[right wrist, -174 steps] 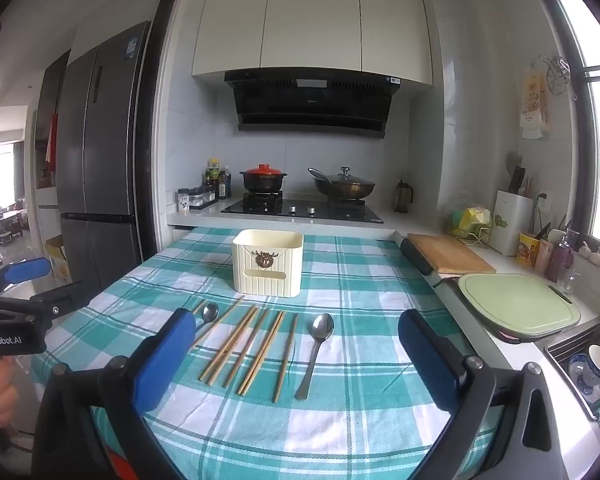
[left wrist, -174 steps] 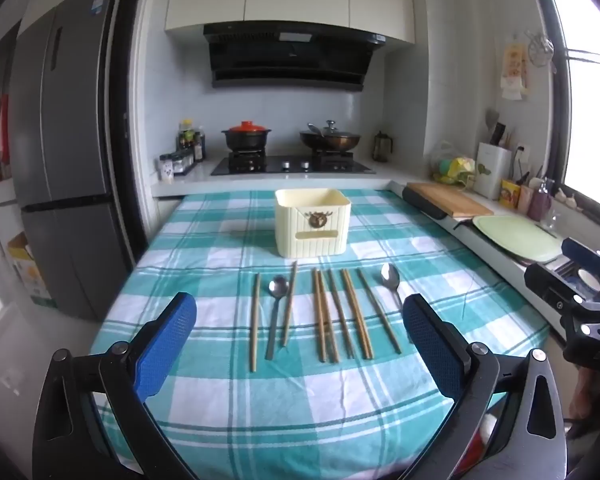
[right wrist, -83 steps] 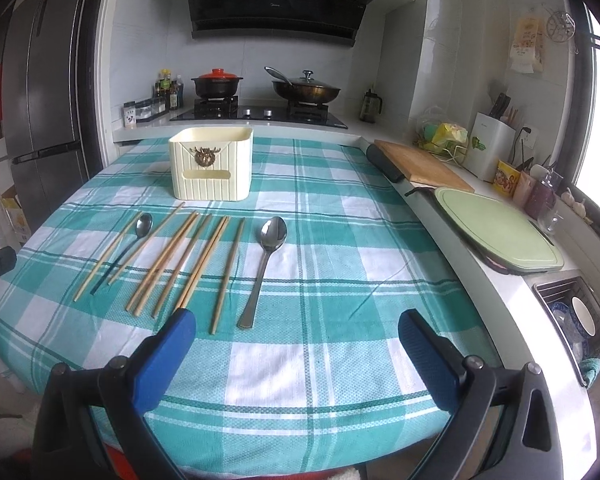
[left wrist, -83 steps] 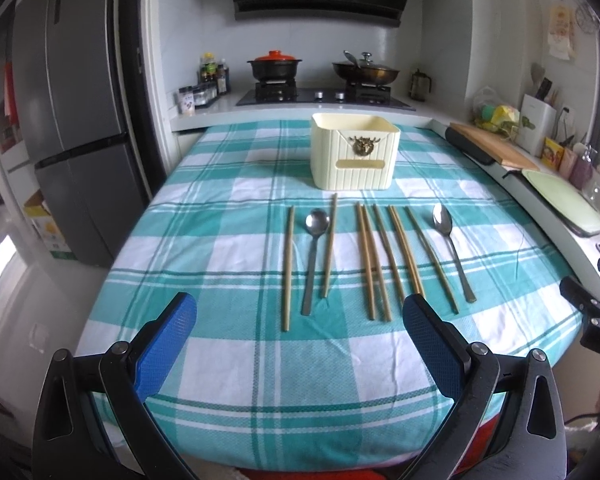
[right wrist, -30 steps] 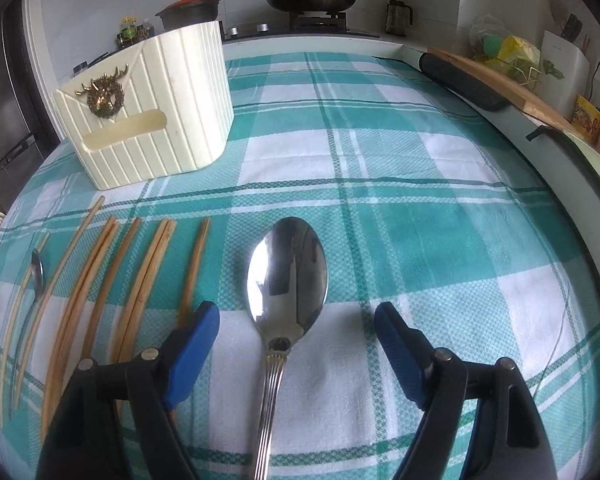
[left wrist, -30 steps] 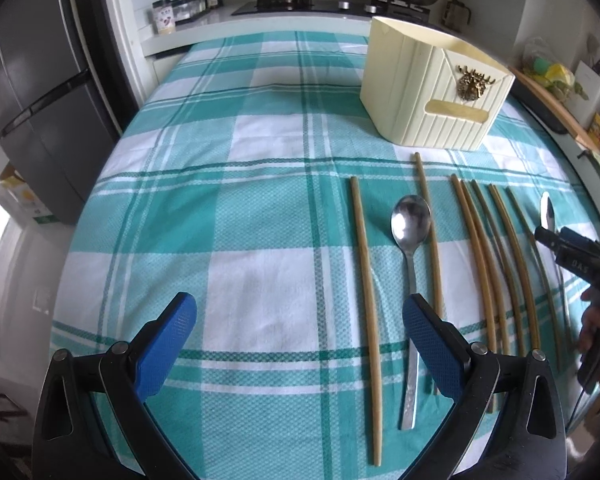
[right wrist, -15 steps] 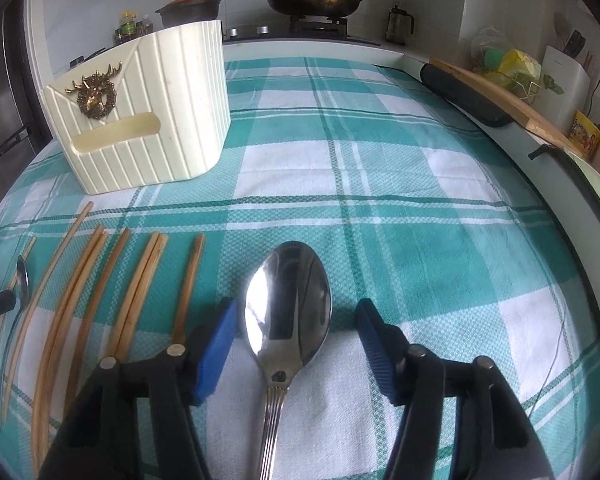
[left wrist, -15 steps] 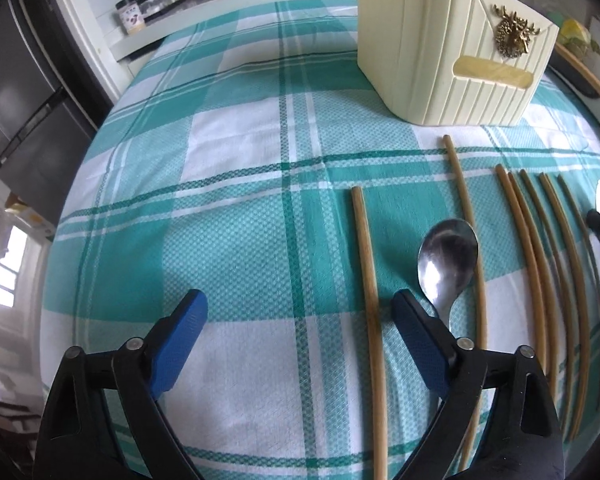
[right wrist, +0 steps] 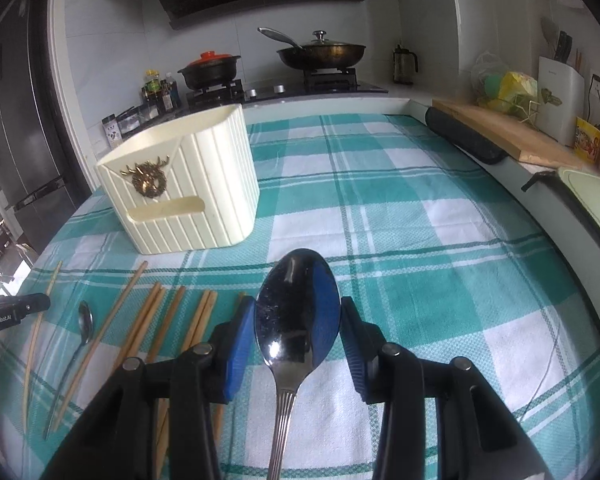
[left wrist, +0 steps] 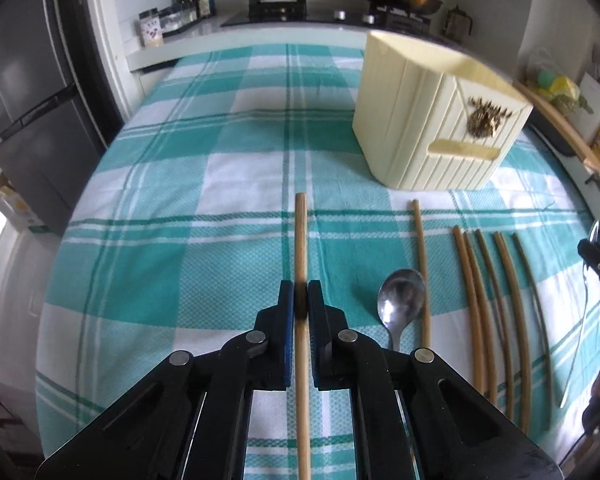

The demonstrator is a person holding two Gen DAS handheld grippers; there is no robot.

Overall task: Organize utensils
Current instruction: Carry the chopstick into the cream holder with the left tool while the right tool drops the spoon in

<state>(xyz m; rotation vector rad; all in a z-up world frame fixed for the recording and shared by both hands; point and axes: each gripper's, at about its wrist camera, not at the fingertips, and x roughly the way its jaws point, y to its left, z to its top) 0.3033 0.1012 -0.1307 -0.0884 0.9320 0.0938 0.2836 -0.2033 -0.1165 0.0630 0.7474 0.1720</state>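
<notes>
Chopstick (left wrist: 300, 240) first: the left gripper (left wrist: 300, 300) is now clenched on the leftmost one, blue pads pinching its shaft partway along, where a second ago those jaws stood wide and empty over the row. Its far end points towards the cream utensil holder (left wrist: 440, 120) and seems clear of the cloth, though I cannot tell for sure. The right gripper (right wrist: 298, 320) has come up too; its jaws are closing, and the large spoon (right wrist: 296, 312) sits between the pads with its bowl wedged there, raised off the table. So both first picks look made (one utensil per hand), and the next step, in my judgement, is carrying each to the holder's open top.

Left behind on the cloth are the small spoon (left wrist: 402, 296), one chopstick just beside it, and the loose group of chopsticks (left wrist: 496, 300) farther right, all lying roughly parallel. The holder stands upright just beyond their far ends.

Underneath is a teal-and-white checked tablecloth (left wrist: 204, 184). Beyond the table runs a counter with a hob, a red-lidded pot (right wrist: 210, 66) and a lidded pan (right wrist: 320, 52); a dark fridge (left wrist: 24, 92) stands at the left, a wooden board (right wrist: 508, 128) at the right.
</notes>
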